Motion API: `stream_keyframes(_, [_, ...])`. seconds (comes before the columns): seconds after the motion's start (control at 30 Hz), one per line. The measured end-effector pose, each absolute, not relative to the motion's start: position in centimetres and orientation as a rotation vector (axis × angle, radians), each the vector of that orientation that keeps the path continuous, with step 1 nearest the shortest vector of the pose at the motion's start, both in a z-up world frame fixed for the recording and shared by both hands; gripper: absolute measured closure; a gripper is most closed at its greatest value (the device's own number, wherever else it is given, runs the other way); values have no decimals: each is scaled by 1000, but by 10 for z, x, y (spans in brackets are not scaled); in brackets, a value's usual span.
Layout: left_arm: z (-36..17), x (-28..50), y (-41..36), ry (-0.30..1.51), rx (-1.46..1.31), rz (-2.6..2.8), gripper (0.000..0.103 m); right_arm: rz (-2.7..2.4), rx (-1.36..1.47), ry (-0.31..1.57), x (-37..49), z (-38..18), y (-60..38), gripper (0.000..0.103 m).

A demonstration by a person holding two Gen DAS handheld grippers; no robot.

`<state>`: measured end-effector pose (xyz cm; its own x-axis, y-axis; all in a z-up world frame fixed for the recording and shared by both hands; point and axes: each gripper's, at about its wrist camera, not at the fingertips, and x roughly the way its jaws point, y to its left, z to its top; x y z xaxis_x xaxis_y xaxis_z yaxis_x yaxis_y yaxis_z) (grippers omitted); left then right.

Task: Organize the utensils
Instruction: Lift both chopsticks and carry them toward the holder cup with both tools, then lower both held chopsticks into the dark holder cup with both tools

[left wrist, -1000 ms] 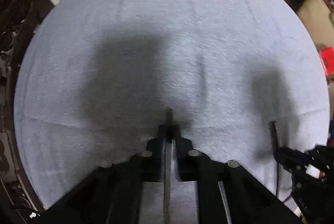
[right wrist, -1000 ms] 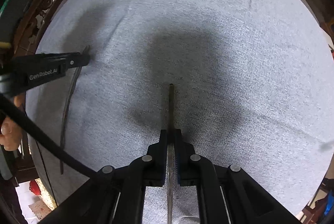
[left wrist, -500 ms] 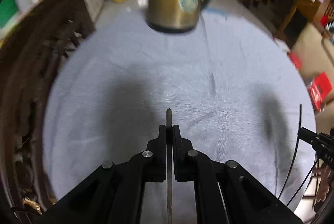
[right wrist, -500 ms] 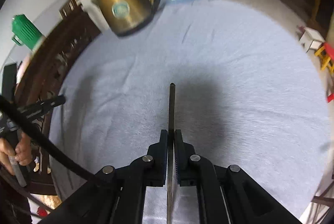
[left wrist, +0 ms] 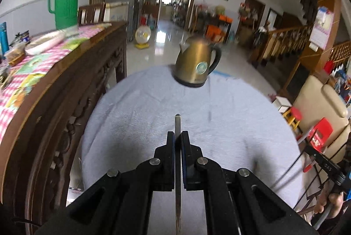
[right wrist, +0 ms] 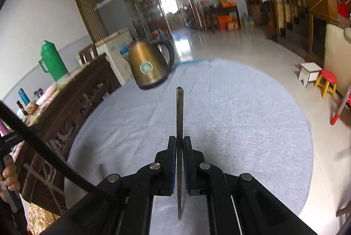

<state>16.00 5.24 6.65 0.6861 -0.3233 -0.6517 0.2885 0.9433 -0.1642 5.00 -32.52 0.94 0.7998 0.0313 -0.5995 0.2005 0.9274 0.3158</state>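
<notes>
My left gripper (left wrist: 178, 136) is shut on a thin metal utensil handle (left wrist: 177, 123) that pokes forward past the fingertips, held above the round table with a grey cloth (left wrist: 136, 116). My right gripper (right wrist: 179, 140) is shut on a second thin metal utensil (right wrist: 179, 112), also held above the grey cloth (right wrist: 241, 125). The working ends of both utensils are hidden behind the jaws. The right gripper's body shows at the right edge of the left wrist view (left wrist: 329, 169).
A brass electric kettle (left wrist: 195, 64) stands at the table's far edge; it also shows in the right wrist view (right wrist: 149, 66). A dark carved wooden sideboard (left wrist: 54, 103) with a green thermos (left wrist: 65, 0) runs along the left. Stools (right wrist: 324, 81) stand on the floor at right.
Both grippers have lifted and tilted up from the cloth with their utensils; the views now show the room and the whole kettle instead of only the tabletop.
</notes>
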Motion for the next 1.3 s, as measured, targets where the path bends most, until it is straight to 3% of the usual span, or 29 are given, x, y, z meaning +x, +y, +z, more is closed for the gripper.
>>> stream_keyframes(0.6, [141, 40, 42, 452, -115, -494, 98, -67, 343, 410, -41, 67, -286, 97])
stream_keyframes(1.3, [128, 25, -15, 401, 43, -347, 98, -5, 344, 318, -75, 90, -272, 97])
